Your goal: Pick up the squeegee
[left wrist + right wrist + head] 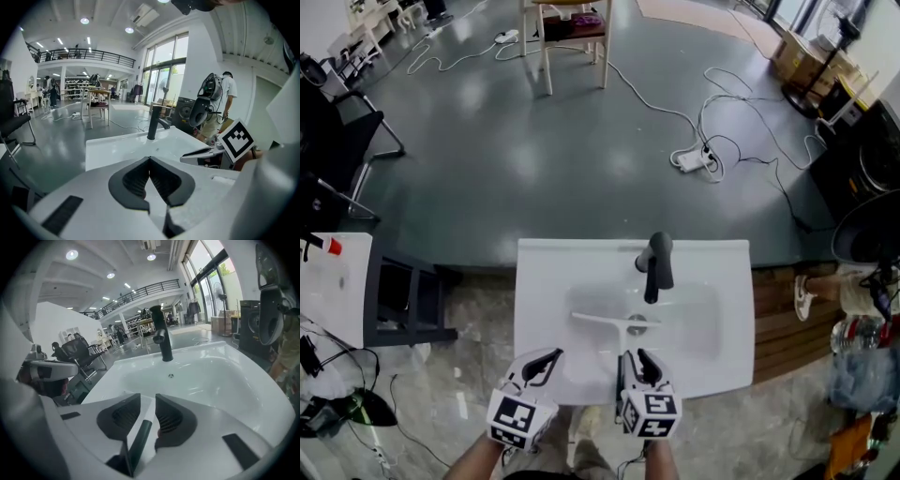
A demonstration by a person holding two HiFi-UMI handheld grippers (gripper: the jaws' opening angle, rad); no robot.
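A squeegee (pixel 605 322) with a long white blade lies across the white sink (pixel 722 281), its handle running back toward me. My right gripper (pixel 636 356) straddles that handle. In the right gripper view the dark handle (pixel 139 439) lies in the gap between the jaws, with room on both sides, so the right gripper (pixel 147 397) is open. My left gripper (pixel 551 356) hovers over the basin's near left side, apart from the squeegee. In its own view the left gripper (pixel 149 161) is shut on nothing, tips touching.
A black faucet (pixel 657 265) stands at the basin's far rim, beyond the blade. Past the sink, on the grey floor, are a power strip with cables (pixel 694 159) and a wooden chair (pixel 572 33). A black stand (pixel 403 300) and a white table (pixel 333 281) flank the left.
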